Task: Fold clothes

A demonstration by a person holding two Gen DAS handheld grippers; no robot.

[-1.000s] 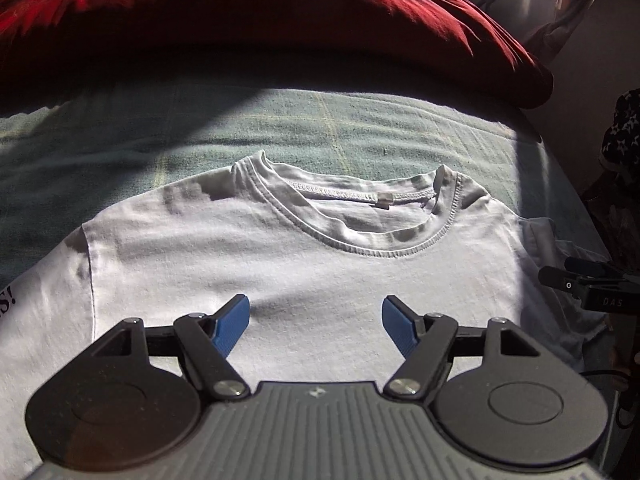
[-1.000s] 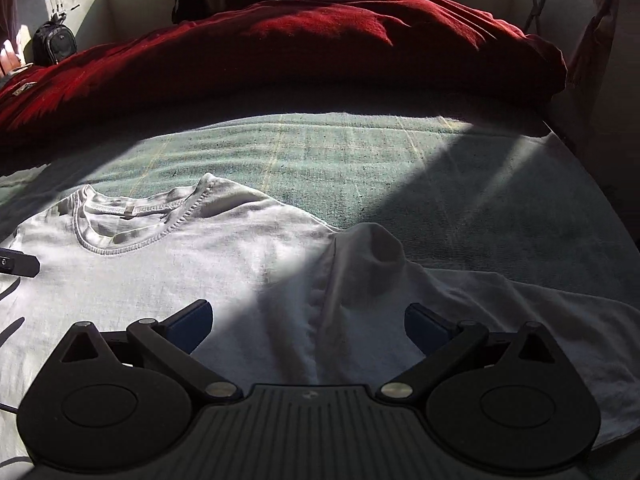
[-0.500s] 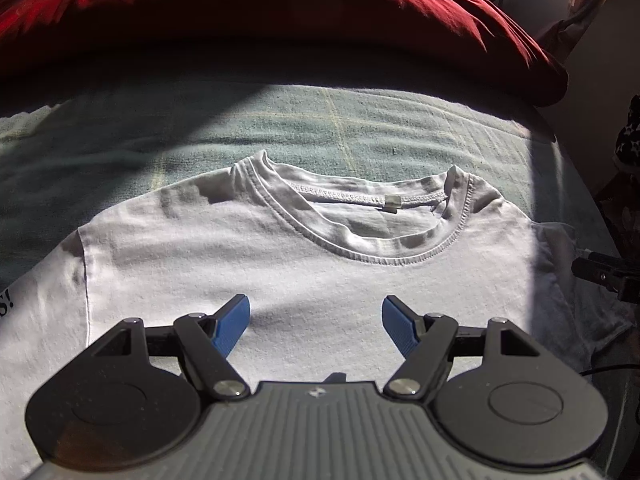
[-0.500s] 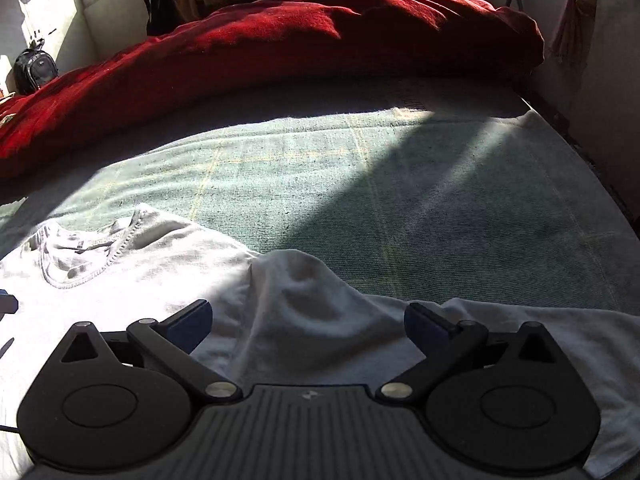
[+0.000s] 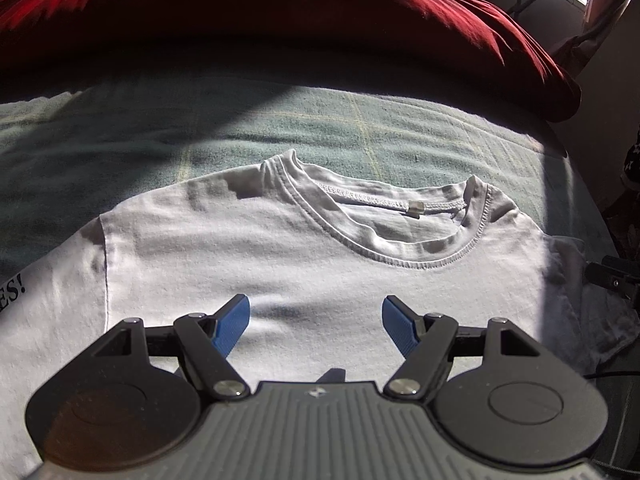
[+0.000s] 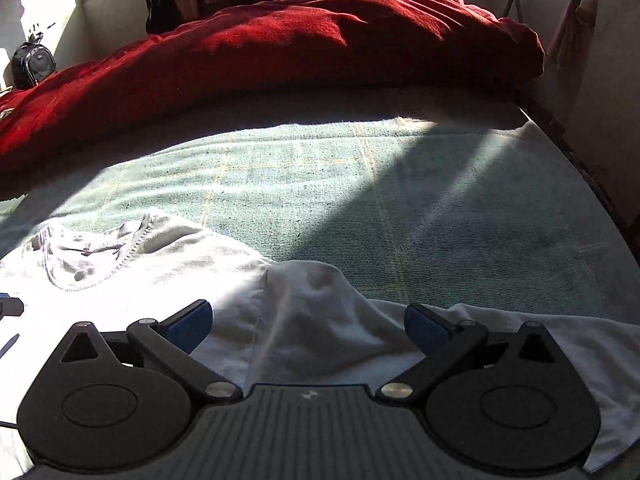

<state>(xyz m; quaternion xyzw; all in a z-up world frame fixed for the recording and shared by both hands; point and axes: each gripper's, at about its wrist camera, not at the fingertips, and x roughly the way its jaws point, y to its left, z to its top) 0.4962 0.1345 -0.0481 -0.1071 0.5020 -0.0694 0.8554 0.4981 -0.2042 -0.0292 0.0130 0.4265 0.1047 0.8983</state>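
The white T-shirt (image 5: 248, 248) lies spread flat on our green bedspread (image 5: 360, 128), collar toward the red duvet (image 5: 280, 20). We hold our left gripper (image 5: 316, 316) above its chest, jaws wide apart and empty. Our right gripper (image 6: 308, 320) hangs over the rumpled sleeve (image 6: 320, 312), also wide apart, gripping nothing.

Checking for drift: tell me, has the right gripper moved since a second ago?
Yes. The right gripper swung right: the collar slid toward the left edge of its view.
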